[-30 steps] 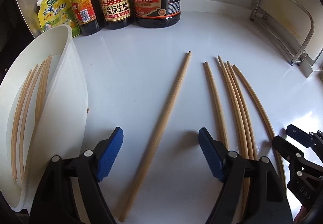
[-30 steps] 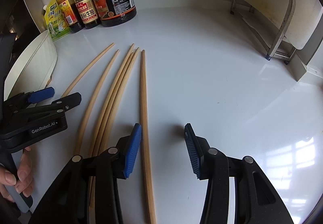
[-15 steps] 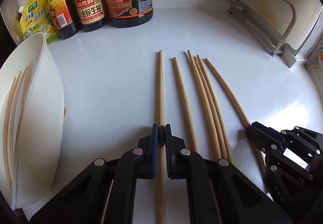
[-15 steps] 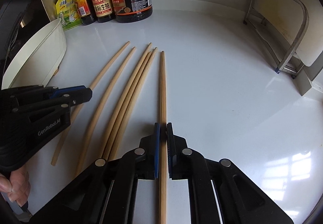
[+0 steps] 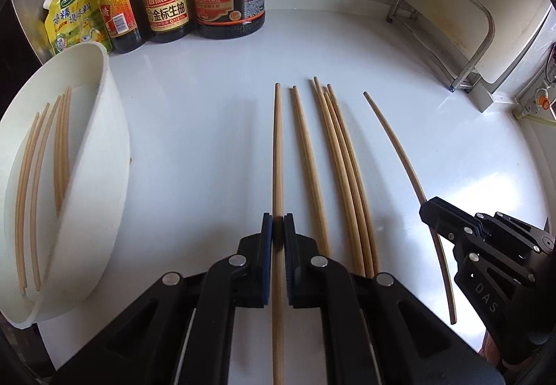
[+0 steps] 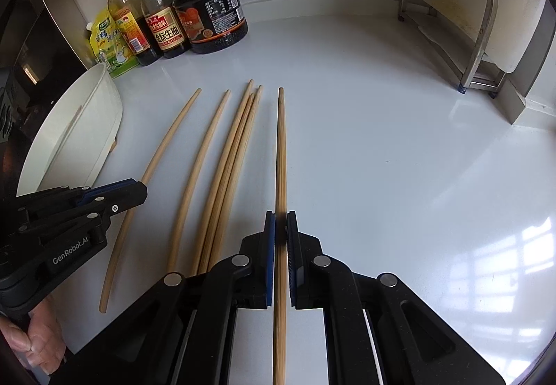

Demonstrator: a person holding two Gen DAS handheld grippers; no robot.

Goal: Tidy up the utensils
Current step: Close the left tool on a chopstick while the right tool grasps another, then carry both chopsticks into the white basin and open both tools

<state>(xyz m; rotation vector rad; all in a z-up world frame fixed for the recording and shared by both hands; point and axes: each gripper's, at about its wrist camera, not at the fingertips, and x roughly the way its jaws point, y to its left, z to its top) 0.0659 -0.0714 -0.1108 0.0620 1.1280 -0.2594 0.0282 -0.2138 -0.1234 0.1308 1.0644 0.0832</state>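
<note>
Chopsticks, one pinched in each of my grippers above the white counter (image 5: 208,128).
My left gripper (image 5: 278,225) clamps the leftmost chopstick (image 5: 277,141); my right gripper (image 6: 280,221) clamps the rightmost chopstick (image 6: 281,148). Four loose chopsticks (image 5: 333,155) lie between them, and more chopsticks (image 5: 41,155) rest in the white tray (image 5: 104,128) left, near sauce bottles (image 5: 166,2).

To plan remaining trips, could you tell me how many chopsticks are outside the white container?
6. Leftmost chopstick clamped in the left hand-held gripper, rightmost chopstick in the right hand-held gripper; a lone chopstick and a bunch of three lie between on the counter. None seem hidden.
</note>
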